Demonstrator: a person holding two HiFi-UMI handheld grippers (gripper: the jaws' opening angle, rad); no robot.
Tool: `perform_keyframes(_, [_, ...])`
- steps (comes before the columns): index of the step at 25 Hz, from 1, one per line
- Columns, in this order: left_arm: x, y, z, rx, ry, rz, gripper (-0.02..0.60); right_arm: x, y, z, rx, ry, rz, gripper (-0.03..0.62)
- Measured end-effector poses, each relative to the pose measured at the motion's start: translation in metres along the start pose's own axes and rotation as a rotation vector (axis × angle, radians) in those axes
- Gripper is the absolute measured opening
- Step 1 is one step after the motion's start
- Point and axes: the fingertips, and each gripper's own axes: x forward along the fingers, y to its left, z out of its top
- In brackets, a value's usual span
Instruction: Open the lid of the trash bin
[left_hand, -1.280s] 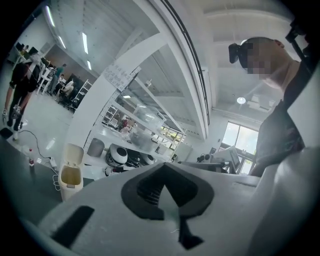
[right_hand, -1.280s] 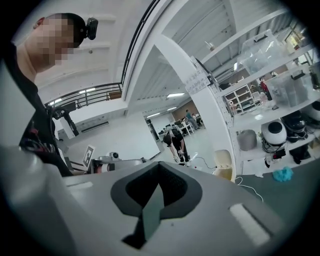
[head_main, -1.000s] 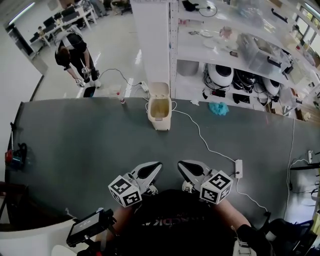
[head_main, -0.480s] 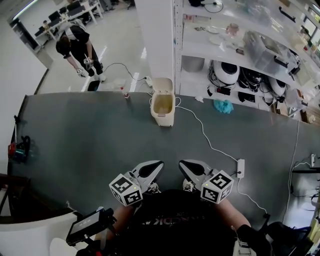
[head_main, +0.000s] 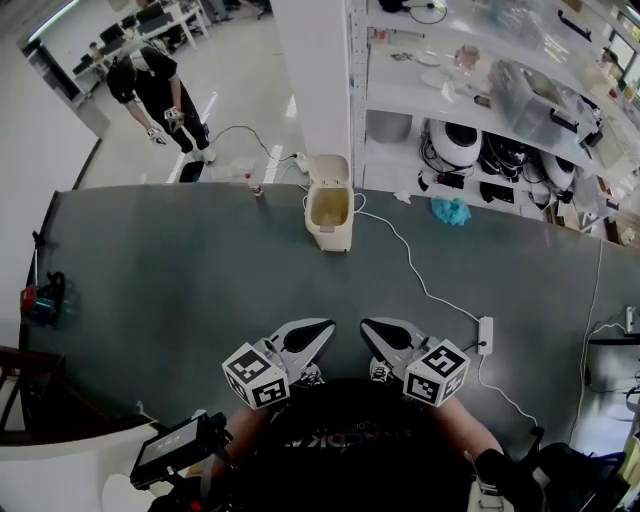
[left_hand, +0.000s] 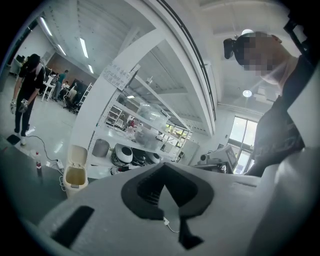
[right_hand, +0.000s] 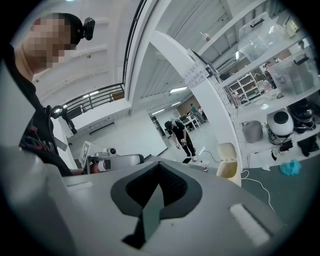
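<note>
Black top, faint lettering across the chest, lower centre of frame. Left gripper and right gripper: white moulded shells, dark grey pads. Left marker cube and right marker cube: black-and-white squares. Small dark head camera, upper left.

The trash bin stands at twelve o'clock on the table's far edge. A small bottle stands at the bin's nine o'clock; a power strip lies on the table at its four o'clock.
</note>
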Motion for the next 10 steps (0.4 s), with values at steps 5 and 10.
perform_keyframes(5, [-0.0004, 0.0005, 0.0003, -0.009, -0.006, 0.006, 0.0, -0.0019, -0.0014, 0.0005, 0.003, -0.001, -0.003, 0.008])
perform_keyframes(10, [-0.0047, 0.0017, 0.0026, 0.002, -0.011, 0.016, 0.0, 0.0005, -0.0005, 0.0, -0.004, 0.002, 0.0, 0.008])
